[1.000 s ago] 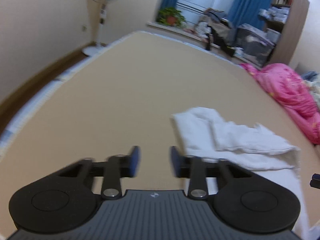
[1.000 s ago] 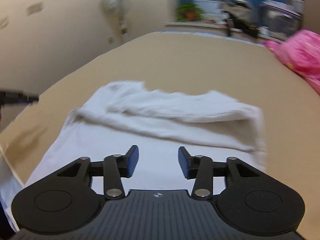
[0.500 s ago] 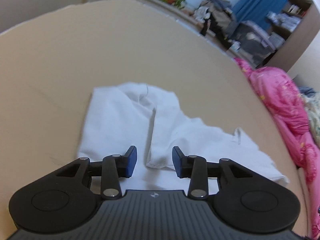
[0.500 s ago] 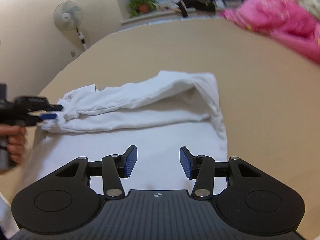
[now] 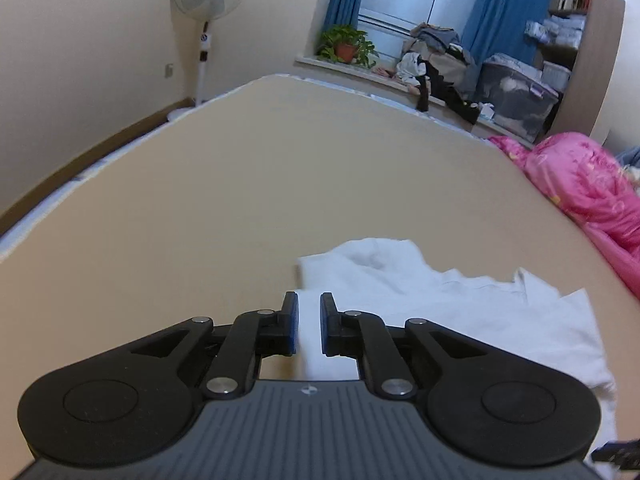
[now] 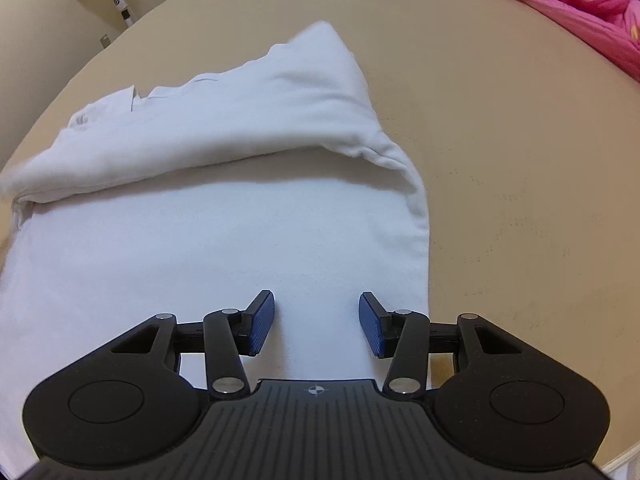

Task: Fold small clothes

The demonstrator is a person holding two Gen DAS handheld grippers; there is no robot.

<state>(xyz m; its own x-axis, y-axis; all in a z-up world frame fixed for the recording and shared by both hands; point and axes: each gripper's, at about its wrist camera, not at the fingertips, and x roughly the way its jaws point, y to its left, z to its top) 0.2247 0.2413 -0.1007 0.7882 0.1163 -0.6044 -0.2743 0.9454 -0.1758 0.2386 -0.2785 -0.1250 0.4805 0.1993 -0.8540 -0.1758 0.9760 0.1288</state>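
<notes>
The left gripper (image 5: 308, 322), jaws just narrowed and empty, and the spread right gripper (image 6: 317, 322) hover over the half-folded white garment (image 6: 224, 208) on the bed (image 6: 500, 152); next, pinch an edge.

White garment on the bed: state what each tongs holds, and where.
Nothing is held. Left tongs are narrowed over the white garment's edge, gripping nothing; right tongs gape above it.

left tongs (image 5: 309, 322) point forward and a little down, blue pads set close with a narrow gap between them; the jaws have just been closing, with nothing pinched between them. right tongs (image 6: 317, 322) tilt steeply down, jaws about half apart, gripping nothing.
</notes>
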